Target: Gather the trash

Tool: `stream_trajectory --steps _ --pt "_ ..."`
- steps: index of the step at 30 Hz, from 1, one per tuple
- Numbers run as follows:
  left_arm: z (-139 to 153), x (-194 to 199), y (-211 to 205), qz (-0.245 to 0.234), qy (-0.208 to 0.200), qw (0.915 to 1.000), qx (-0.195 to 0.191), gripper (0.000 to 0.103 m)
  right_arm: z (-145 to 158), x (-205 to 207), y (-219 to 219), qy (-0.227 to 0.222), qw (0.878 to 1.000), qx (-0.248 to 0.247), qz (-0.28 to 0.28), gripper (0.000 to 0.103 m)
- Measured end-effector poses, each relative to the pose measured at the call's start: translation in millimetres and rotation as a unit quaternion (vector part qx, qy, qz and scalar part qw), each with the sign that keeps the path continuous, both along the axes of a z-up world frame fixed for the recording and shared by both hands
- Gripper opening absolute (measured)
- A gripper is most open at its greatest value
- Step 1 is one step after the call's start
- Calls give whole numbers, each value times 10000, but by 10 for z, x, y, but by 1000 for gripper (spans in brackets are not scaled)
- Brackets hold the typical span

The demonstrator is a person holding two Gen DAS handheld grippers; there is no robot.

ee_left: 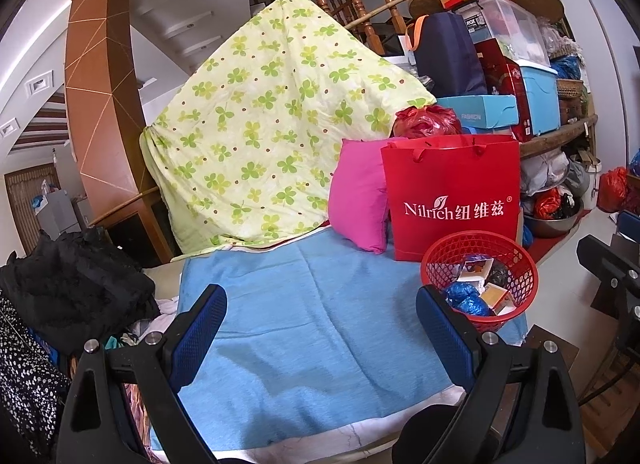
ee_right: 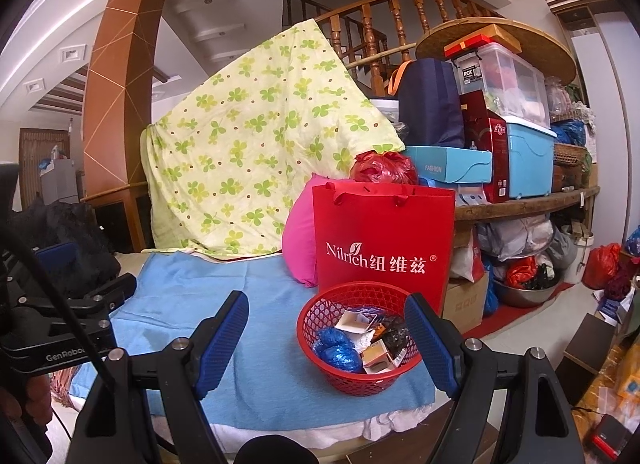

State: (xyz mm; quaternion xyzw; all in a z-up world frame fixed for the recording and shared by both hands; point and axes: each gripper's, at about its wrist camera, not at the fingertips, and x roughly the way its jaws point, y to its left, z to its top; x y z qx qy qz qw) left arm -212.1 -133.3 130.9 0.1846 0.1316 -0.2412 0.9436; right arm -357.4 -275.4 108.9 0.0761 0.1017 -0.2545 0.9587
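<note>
Seemingly near done. Left wrist view: left gripper [ee_left: 322, 328] spread apart, nothing held, over bare blue cloth [ee_left: 304, 304]; no loose trash seen there. Right wrist view: right gripper [ee_right: 326, 338] spread, empty; trash [ee_right: 360, 340] piled in basket [ee_right: 316, 316] just ahead.

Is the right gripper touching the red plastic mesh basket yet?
Cannot tell. In the right wrist view the open right gripper overlaps the red plastic mesh basket; neither contact nor gap is plain.

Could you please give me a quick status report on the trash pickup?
Left gripper and right gripper open, empty. Red basket on blue towel, holding wrappers and small boxes. Red paper bag upright right behind it.
</note>
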Motion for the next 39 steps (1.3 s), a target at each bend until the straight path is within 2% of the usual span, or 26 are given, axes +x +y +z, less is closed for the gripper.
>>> stream_trajectory --steps 12,22,39 --pt "-63 75 57 48 92 9999 -39 96 -45 72 25 105 9999 -47 51 83" --pt "-151 244 24 57 222 9997 -55 96 -144 307 -51 316 9995 37 -8 83" --pt "-345 575 -462 127 468 9985 260 96 -316 587 -478 315 9990 324 -61 83"
